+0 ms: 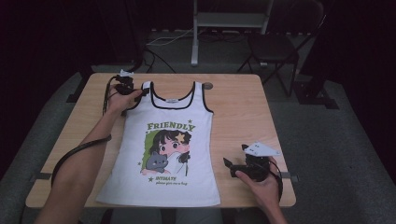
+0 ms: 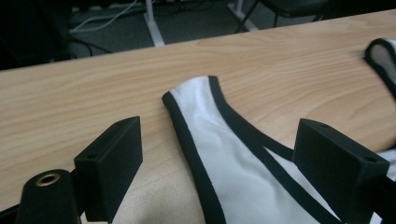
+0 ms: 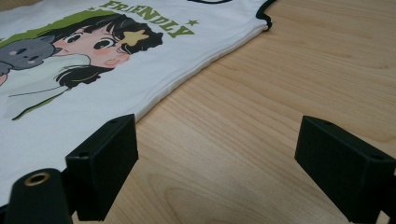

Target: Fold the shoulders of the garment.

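Looks like barely started: the tank top (image 1: 166, 140) is lying flat and unfolded mid-frame on the table (image 1: 243, 107), left gripper (image 1: 140, 93) spread wide around the upper-left shoulder strap (image 2: 205, 140) but not pinching it, right gripper (image 1: 236, 161) released at lower right, off the hem.

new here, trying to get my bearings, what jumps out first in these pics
A white tank top lies flat down the middle of the wooden table, printed with FRIENDLY above a cartoon girl and a grey cat. The left tool sits open at its far left strap. The right tool, also open, rests on bare wood near the top's right hem.
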Action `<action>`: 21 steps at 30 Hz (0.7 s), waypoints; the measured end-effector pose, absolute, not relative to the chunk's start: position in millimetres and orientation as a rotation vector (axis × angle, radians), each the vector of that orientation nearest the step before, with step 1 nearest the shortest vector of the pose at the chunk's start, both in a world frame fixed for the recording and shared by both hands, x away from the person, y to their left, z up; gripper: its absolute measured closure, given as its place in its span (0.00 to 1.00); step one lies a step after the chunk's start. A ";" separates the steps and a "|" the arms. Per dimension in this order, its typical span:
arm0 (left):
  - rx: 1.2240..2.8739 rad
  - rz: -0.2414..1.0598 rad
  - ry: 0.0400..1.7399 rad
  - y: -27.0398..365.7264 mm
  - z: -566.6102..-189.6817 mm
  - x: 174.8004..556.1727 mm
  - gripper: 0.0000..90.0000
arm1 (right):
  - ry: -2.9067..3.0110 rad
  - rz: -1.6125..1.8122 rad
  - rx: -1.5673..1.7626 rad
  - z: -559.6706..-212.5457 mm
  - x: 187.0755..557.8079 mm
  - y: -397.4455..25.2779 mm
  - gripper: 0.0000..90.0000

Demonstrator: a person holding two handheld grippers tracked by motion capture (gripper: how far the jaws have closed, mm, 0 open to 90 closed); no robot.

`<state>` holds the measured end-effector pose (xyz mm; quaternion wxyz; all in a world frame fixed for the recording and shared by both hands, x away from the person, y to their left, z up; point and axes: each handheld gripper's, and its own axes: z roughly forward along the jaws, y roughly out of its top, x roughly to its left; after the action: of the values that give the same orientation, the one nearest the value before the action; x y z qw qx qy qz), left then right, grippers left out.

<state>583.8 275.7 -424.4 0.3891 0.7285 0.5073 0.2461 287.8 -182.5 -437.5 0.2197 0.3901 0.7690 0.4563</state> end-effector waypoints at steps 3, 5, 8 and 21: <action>1.858 0.615 1.306 272.9 -428.2 589.0 0.17 | 2.129 1.268 1.074 -436.9 287.1 -182.0 0.14; 1.867 0.623 1.313 273.2 -430.0 591.8 0.26 | 2.129 1.270 1.073 -436.4 286.8 -181.7 0.14; 1.853 0.616 1.346 273.8 -432.4 596.5 0.29 | 2.130 1.275 1.073 -436.4 286.9 -181.2 0.14; 1.878 0.595 1.391 273.0 -436.7 609.2 0.48 | 2.148 1.280 1.061 -437.1 288.2 -176.4 0.14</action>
<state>609.2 273.0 -436.7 0.3569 0.7274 0.5390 0.2303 288.2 -176.4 -437.1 0.2109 0.3817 0.7730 0.4607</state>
